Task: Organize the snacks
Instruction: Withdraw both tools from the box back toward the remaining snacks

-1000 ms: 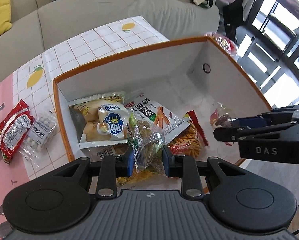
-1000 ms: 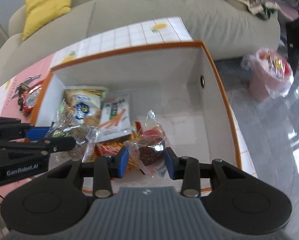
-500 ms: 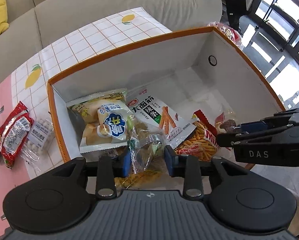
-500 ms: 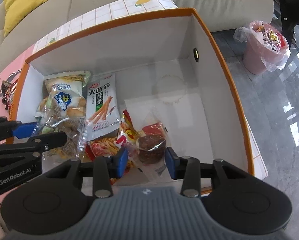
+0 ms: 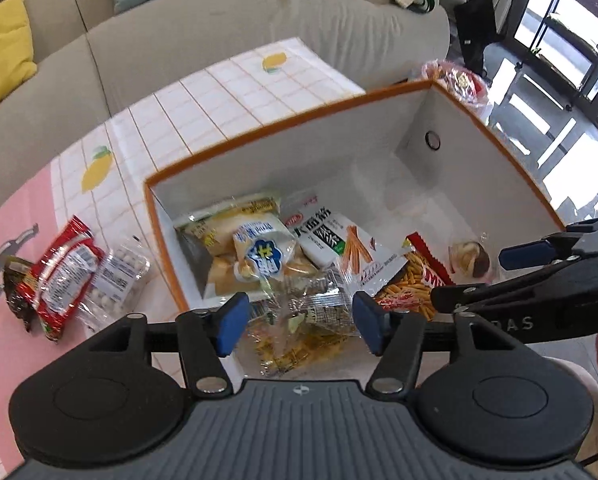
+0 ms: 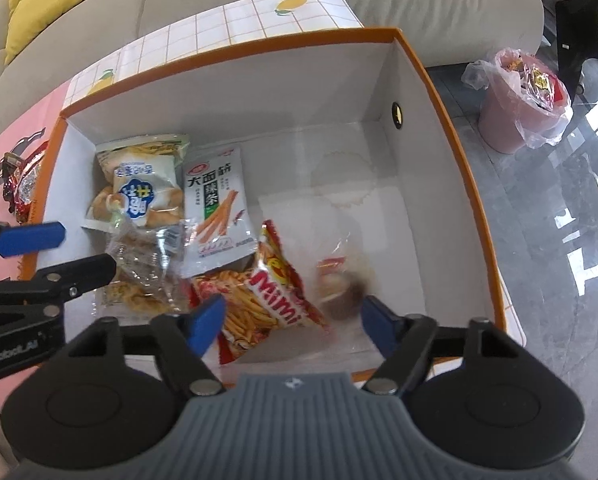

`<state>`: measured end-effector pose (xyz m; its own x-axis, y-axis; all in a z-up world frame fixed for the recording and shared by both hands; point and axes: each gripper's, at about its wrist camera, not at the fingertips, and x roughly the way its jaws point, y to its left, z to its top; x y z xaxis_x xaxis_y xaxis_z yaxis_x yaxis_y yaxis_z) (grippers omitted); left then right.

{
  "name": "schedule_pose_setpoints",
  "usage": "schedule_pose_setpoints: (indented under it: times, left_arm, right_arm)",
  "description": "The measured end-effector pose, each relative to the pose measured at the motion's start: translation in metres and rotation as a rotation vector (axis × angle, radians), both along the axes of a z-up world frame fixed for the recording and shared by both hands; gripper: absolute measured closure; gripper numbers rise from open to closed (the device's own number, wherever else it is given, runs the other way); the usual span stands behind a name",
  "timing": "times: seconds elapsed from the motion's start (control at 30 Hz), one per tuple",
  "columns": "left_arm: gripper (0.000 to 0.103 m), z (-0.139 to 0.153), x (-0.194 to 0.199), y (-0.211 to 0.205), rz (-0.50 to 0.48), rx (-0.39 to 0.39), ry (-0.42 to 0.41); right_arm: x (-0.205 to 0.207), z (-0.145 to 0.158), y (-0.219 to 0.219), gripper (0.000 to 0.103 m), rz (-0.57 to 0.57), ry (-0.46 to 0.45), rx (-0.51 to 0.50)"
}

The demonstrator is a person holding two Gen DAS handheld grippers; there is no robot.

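A white box with an orange rim [image 5: 283, 132] [image 6: 235, 46] holds a bread bag [image 5: 259, 256], a white stick-snack pack [image 5: 339, 244] and a red Mimi chip bag [image 6: 267, 292]. My left gripper [image 5: 301, 326] hangs over the box's near left corner with its jaws opening. A clear snack packet [image 5: 315, 312] lies loose below it, and the pads do not touch it. My right gripper [image 6: 293, 322] is also opening. A small brown cake packet [image 6: 343, 292], blurred, sits free in the box by its right pad. Each gripper shows in the other's view [image 5: 495, 276] [image 6: 71, 250].
On the lemon-patterned tablecloth [image 5: 227, 92] left of the box lie a red packet [image 5: 65, 276], a clear pack of white balls [image 5: 115, 280] and a dark wrapper [image 5: 17, 284]. A grey sofa [image 5: 219, 20] stands behind. A pink bin [image 6: 523, 96] stands on the floor at the right.
Both grippers were shut on their packets and now stand wide. The clear packet and the brown cake packet have dropped free into the box. The left gripper rose a little.
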<state>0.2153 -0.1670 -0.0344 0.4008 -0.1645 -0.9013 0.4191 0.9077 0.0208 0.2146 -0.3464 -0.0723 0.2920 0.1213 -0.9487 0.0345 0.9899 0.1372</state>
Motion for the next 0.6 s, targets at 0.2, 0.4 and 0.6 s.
schedule_pose_setpoints:
  times: [0.2, 0.4, 0.6]
  left_arm:
    - [0.031, 0.028, -0.015, 0.015, 0.015, -0.024, -0.058]
    - [0.031, 0.057, -0.037, 0.049, 0.074, -0.061, -0.121]
    - [0.03, 0.073, -0.063, 0.088, 0.156, -0.068, -0.205]
  right_arm:
    - [-0.009, 0.028, 0.018, 0.014, 0.007, -0.076, 0.002]
    - [-0.021, 0.056, 0.044, 0.011, 0.013, -0.174, 0.02]
    - [-0.042, 0.075, 0.079, 0.009, 0.022, -0.281, 0.071]
